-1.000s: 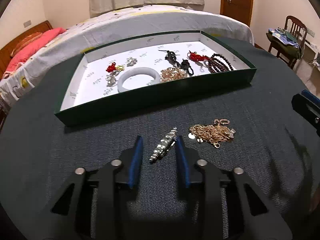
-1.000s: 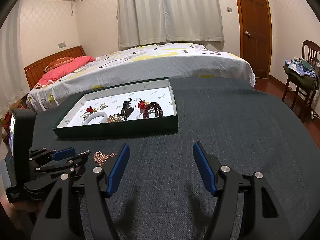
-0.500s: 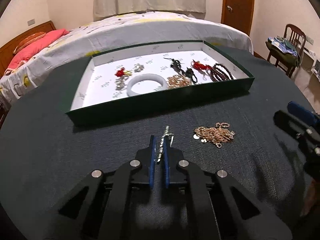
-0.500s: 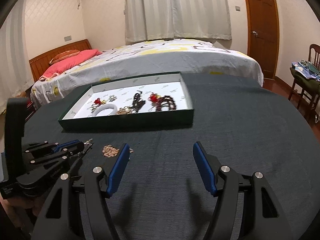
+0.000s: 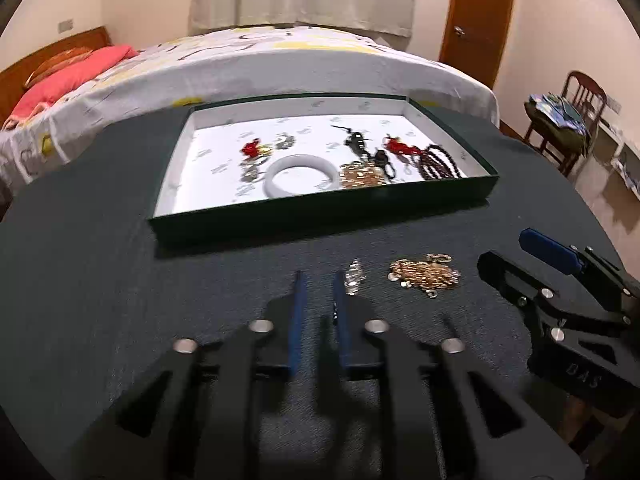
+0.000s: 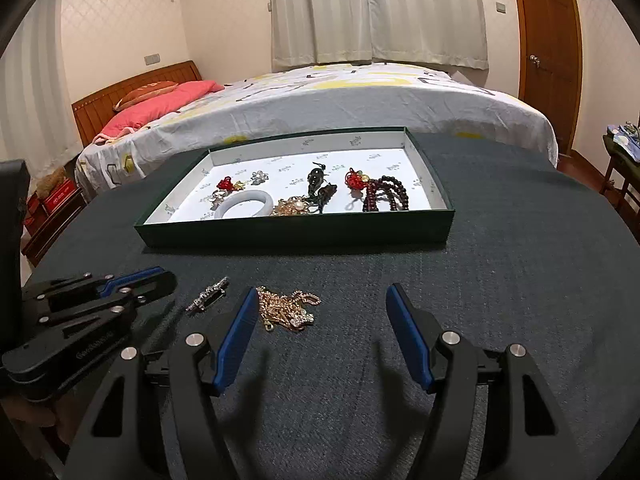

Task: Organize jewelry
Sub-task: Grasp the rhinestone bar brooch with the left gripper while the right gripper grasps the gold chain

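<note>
Bed (image 6: 360,96) with patterned cover fills the upper half of both views; dark cloth bench (image 6: 500,280) takes the lower half. Green tray (image 6: 296,232) with white floor sits at frame centre in the right wrist view, holding a white bangle (image 6: 246,202), a gold piece, dark pendants, red knots and dark bead strands (image 6: 386,196). Left tongs (image 5: 320,280), lower centre of the left wrist view, stand narrow with a small gap showing between the blue pads, holding nothing I can see; the silver rhinestone clip (image 5: 355,276) lies on the bench just right of the right pad, touching or nearly so, cannot tell which. Right tongs (image 6: 322,300), lower centre of their own view, stand wide and empty. Gold chain heap (image 6: 286,308) lies on the bench just beside the left pad of the right tongs, in front of the tray
</note>
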